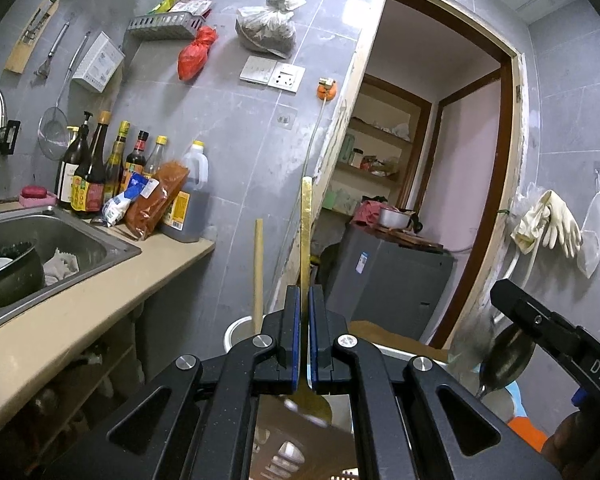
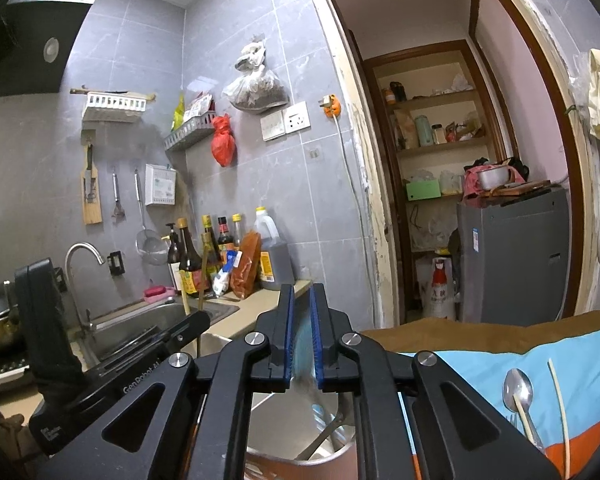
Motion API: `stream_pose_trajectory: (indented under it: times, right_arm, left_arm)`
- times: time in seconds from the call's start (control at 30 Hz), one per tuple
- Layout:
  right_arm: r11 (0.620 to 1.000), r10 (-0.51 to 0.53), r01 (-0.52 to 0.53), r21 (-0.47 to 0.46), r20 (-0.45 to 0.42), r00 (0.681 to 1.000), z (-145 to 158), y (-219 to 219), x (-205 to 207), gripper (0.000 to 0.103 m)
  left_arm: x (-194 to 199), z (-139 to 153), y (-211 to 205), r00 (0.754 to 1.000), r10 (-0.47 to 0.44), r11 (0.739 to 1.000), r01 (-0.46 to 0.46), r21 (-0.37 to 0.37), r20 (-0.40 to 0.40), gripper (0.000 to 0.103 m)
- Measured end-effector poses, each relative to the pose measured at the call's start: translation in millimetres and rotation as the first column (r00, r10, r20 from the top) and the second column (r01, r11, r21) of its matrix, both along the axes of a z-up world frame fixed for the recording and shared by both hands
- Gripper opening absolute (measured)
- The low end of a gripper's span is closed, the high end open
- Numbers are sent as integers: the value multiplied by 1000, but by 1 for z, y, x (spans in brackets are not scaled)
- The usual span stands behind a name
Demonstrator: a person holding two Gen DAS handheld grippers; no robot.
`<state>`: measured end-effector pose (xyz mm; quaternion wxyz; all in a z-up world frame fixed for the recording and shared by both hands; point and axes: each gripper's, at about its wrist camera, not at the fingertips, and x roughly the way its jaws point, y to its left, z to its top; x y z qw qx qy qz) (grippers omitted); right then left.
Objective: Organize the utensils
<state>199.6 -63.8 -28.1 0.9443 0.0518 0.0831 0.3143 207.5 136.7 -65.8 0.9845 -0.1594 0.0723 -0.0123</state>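
Left gripper clamps a gold spoon upright (right gripper, barely parted, holds nothing); next, lowering it into the steel holder.

We see dark glass sauce bottles crowded at the back edge of the beige worktop, beside the steel sink. A red plastic bag hangs on the grey tiled wall; cream rubber gloves hang right of the doorway.

Blurred blue utensil between fingers, type unclear
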Motion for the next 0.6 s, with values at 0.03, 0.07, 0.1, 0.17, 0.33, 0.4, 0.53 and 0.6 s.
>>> stream_pose_trajectory:
  times: [0.03,0.07,0.1,0.17,0.33,0.4,0.53,0.6]
  right_arm:
    - [1000,1,-1,2,-2,1000,0,0,0,8]
    - [1000,1,-1,4,-5,1000,0,0,0,8]
    - [1000,0,0,5,-6,1000,0,-1,0,8]
    - [1000,0,0,9,-10,1000,1,-1,-1,10]
    - [1000,4,-4,13,-8,1000,3,-2,-2,17]
    - [1000,4,-3,16,-8,1000,6,-3,-3,18]
    - [1000,1,0,28,-10,1000,17,-9,-6,20]
    - [999,-6,6,36,-10,1000,23,-15,-7,23]
  left_arm:
    - [-1,0,0,1000,-1,1000,1,0,-2,2]
    - [-1,0,0,1000,-1,1000,1,2,-3,2]
    - [-1,0,0,1000,-5,1000,5,1,-8,2]
    - [-2,1,1,1000,-9,1000,9,-4,-9,2]
    - [-3,4,2,999,-22,1000,22,-3,-23,9]
    - [-5,8,2,999,-27,1000,27,2,-27,13]
    - [-8,19,0,998,-33,999,34,18,-45,15]
    - [-10,25,-3,998,-39,999,40,28,-56,22]
